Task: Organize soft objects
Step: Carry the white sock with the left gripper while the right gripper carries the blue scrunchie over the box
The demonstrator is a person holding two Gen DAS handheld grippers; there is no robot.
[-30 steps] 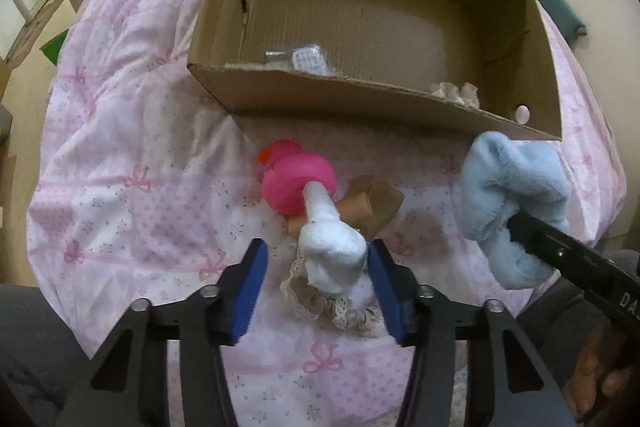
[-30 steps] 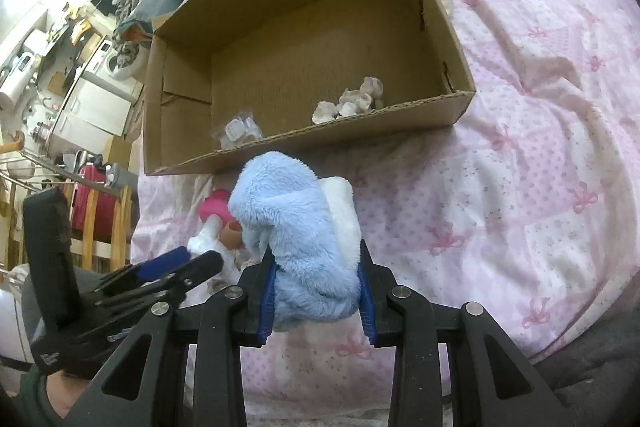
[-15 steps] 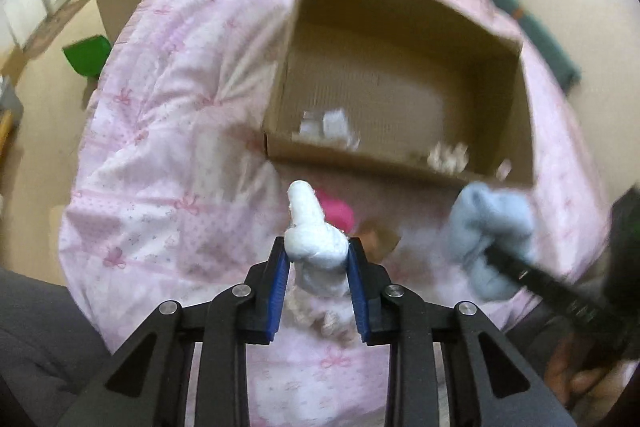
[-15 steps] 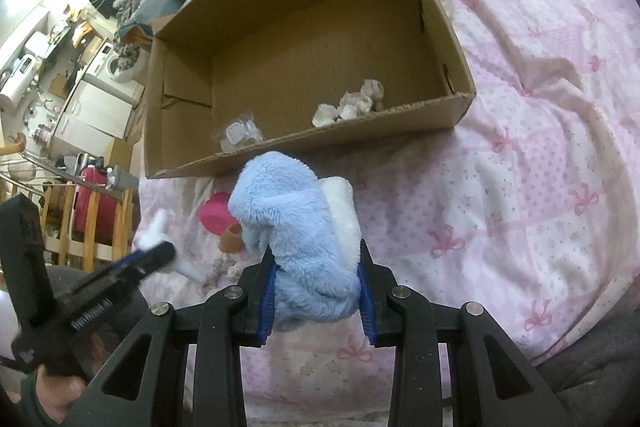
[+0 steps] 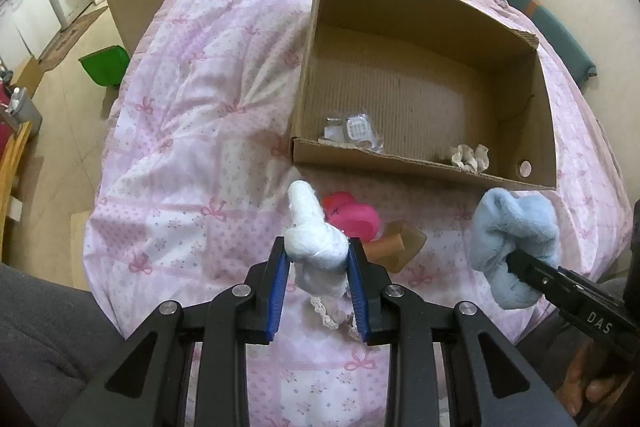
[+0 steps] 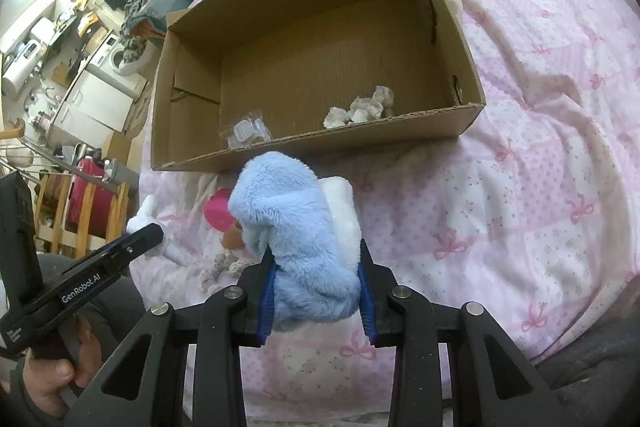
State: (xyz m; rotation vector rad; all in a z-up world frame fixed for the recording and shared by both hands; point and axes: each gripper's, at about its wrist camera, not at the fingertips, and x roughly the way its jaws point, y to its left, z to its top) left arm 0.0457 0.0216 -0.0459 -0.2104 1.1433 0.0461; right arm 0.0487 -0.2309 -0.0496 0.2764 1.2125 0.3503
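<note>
Since a second ago my left tongs (image 5: 316, 259) have clenched on the white stuffed fabric doll limb (image 5: 314, 239) and lifted it off the pink patchwork quilt (image 5: 192, 131); the doll's pink head (image 5: 356, 219) trails below. My right tongs (image 6: 316, 291) stay clamped on the blue-and-white fluffy plush (image 6: 300, 227). Both soft items hang just before the open cardboard box (image 5: 420, 167), near its front wall, so I judge dropping them in comes next.
</note>
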